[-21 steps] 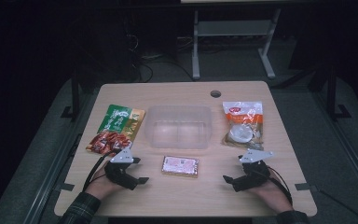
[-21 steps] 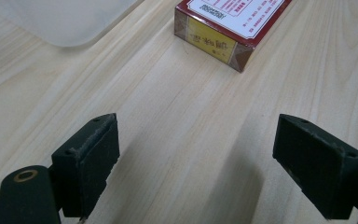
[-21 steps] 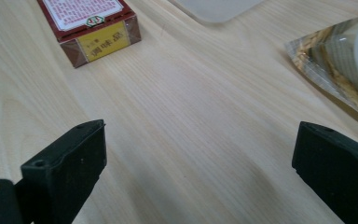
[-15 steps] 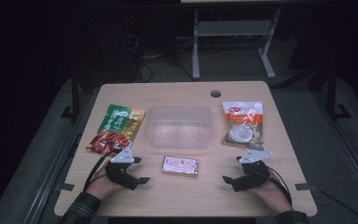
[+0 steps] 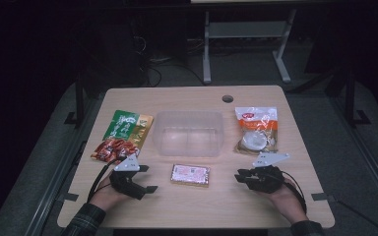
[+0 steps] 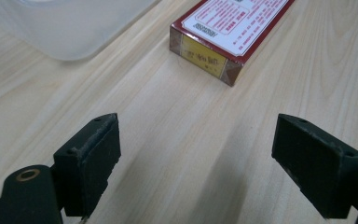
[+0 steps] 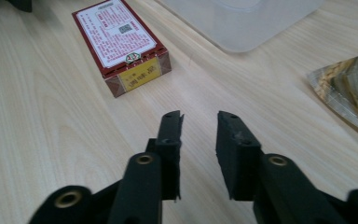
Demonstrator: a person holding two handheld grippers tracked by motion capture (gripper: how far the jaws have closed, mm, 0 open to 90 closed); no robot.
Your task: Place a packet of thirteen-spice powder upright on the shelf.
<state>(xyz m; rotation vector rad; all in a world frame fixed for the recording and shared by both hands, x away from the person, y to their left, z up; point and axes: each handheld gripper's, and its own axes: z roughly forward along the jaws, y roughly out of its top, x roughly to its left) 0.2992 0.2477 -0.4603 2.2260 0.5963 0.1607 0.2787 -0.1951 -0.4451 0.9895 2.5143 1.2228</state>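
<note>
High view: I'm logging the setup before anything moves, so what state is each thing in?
Clear tub: upright, empty, no lid.
Red box: flat, closed, untouched.
Green packet: flat, sealed.
White packet: flat, sealed.
Left gripper: jaws wide apart, holding nothing.
Right gripper: jaws narrowly apart, holding nothing.

Hardly anything has changed. The right gripper point(image 5: 242, 177) has edged slightly toward the small red box point(image 5: 190, 174), with nothing between its narrowly parted jaws.
</note>
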